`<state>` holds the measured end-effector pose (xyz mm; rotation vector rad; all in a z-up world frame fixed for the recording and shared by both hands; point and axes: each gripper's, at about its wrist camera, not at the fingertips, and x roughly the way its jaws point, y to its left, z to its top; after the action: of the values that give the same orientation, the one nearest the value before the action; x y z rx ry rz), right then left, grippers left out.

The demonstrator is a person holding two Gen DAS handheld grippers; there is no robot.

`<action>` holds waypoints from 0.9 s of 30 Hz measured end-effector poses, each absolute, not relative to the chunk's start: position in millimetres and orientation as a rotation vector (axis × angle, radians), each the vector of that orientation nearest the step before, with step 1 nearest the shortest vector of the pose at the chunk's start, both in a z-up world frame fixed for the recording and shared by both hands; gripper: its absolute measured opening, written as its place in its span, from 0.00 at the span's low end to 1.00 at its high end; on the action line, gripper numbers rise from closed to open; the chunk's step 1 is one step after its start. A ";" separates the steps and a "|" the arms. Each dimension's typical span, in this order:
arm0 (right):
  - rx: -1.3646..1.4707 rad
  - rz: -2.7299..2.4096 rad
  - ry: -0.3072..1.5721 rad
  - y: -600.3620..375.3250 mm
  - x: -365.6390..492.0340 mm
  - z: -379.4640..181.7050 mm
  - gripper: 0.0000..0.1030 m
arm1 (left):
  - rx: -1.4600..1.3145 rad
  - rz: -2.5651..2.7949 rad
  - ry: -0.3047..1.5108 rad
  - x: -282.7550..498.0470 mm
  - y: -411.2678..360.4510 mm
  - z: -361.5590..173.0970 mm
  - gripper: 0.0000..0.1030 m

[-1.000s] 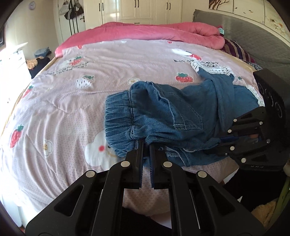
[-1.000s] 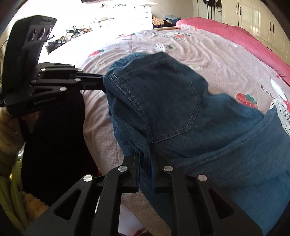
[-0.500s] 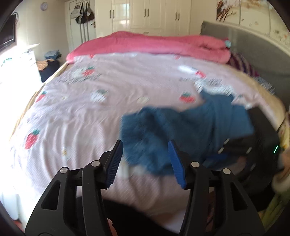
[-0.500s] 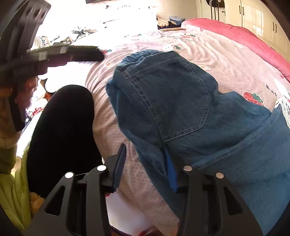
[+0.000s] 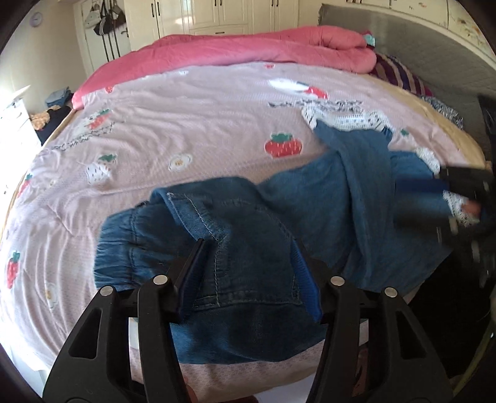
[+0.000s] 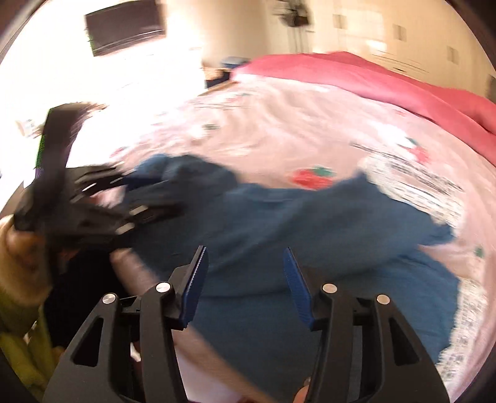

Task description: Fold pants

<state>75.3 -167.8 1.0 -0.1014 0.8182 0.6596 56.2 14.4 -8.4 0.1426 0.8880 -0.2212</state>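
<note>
Blue denim pants (image 5: 254, 235) with an elastic waistband and white lace trim lie crumpled on the near edge of the bed. My left gripper (image 5: 248, 266) is open, its jaws spread just above the waist part of the pants. My right gripper (image 6: 245, 276) is open above the pant legs (image 6: 294, 223); that view is blurred by motion. The right gripper also shows at the right edge of the left wrist view (image 5: 465, 192), and the left gripper at the left of the right wrist view (image 6: 93, 198).
The bed has a pink strawberry-print cover (image 5: 186, 130) and a rolled pink duvet (image 5: 248, 49) at the far side. A grey headboard (image 5: 418, 62) stands to the right. White wardrobes (image 5: 217, 12) line the back wall.
Both grippers have let go of the pants and opened. The pants have dropped onto the bed. The left gripper has come back down over the waist; the right one has moved away along the legs.
</note>
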 end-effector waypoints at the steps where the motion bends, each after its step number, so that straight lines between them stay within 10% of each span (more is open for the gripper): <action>1: -0.096 0.627 0.825 -172.3 83.5 -2.5 0.48 | 0.148 -0.217 0.895 57.3 13.9 -11.0 0.46; 16: -0.018 0.558 0.920 -191.0 105.4 -18.8 0.61 | 0.144 -0.206 0.900 59.2 16.9 -16.4 0.47; 27: 0.021 0.479 0.846 -225.9 153.7 24.4 0.78 | 0.092 -0.393 0.813 65.6 -29.6 19.5 0.68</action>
<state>153.7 -225.9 24.4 0.0209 0.8462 0.4787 65.6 -29.6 19.5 0.0918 0.8130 -0.3928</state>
